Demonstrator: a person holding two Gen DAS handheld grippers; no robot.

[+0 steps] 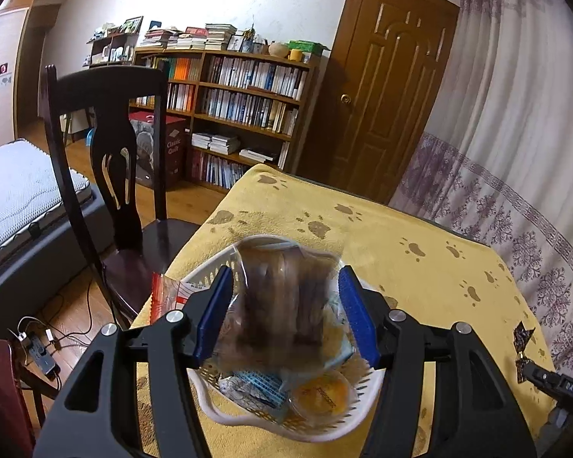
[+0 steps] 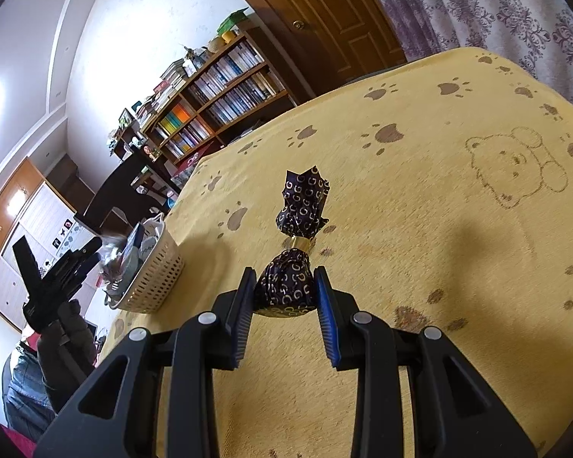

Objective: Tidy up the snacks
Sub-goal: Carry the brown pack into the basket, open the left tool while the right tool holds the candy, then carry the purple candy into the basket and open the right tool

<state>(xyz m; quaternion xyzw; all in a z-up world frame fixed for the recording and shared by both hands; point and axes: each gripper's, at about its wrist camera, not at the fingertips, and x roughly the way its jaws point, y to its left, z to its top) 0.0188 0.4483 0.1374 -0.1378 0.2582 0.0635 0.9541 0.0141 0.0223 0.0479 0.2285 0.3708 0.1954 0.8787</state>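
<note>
Yellow paw-print counter (image 2: 420, 229): right gripper (image 2: 284, 297), jaws clamping a dark wrapped candy (image 2: 286, 286); left gripper (image 1: 284, 313), jaws wide around a blurred clear snack bag (image 1: 286, 301), above a white basket (image 1: 225, 408).

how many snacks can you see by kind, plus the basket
Clear packet of brown snacks, blurred, between the left hand-held gripper's fingers: 1
Dark gold-patterned wrapped candy in the right hand-held gripper: 1
Orange jelly cup: 1
Blue-and-white packet: 1
Red-and-white packet: 1
White plastic basket: 1
Total: 6
</note>
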